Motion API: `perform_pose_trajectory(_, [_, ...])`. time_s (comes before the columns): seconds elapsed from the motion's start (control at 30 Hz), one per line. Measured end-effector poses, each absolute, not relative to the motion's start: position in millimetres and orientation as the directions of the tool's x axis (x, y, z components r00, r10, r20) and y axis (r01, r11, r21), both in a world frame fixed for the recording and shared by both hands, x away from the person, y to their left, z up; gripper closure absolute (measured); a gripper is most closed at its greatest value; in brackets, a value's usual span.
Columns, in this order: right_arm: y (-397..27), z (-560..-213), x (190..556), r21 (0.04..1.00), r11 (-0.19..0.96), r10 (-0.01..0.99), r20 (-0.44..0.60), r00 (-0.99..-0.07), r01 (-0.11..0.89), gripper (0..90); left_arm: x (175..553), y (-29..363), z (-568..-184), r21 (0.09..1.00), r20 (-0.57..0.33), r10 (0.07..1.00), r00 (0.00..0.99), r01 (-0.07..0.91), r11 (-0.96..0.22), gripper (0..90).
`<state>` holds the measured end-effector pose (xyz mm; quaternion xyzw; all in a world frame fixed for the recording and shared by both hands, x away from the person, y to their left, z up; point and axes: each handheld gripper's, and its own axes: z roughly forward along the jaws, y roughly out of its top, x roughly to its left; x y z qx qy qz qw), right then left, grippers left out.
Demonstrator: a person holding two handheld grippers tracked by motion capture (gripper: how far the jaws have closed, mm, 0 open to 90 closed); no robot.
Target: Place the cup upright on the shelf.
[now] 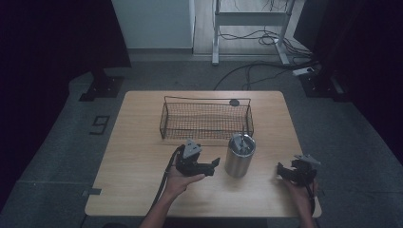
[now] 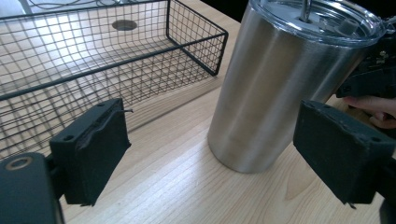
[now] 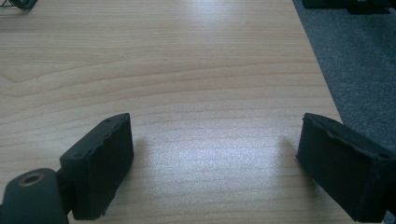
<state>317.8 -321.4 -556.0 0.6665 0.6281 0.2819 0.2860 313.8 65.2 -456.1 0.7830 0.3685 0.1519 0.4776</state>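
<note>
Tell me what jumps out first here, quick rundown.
The shiny steel tumbler with a clear lid stands upright near the table's front middle, just in front of the black wire basket, which looks empty. The left tongs sit open beside the tumbler, pointing at it without touching. The right tongs rest open over bare wood near the table's right front corner.

Black grippers (image 1: 215,165) (grey three-cornered top plates), trailing black cables
</note>
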Motion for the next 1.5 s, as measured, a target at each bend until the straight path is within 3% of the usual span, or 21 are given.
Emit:
perform_pose_trajectory(0.93, [-321, -556, 318, 0.736, -0.049, 0.998, 0.014, 0.058, 0.675, 11.5, 326, 7, -451, 0.852, -0.120, 0.654, 0.747, 0.416, -0.318, 0.0])
perform_pose_trajectory(1.5, [-321, -556, 318, 0.736, -0.050, 0.998, 0.014, 0.059, 0.676, 11.6, 328, -15, -449, 0.854, -0.132, 0.621, 0.773, 0.406, -0.325, 0.0])
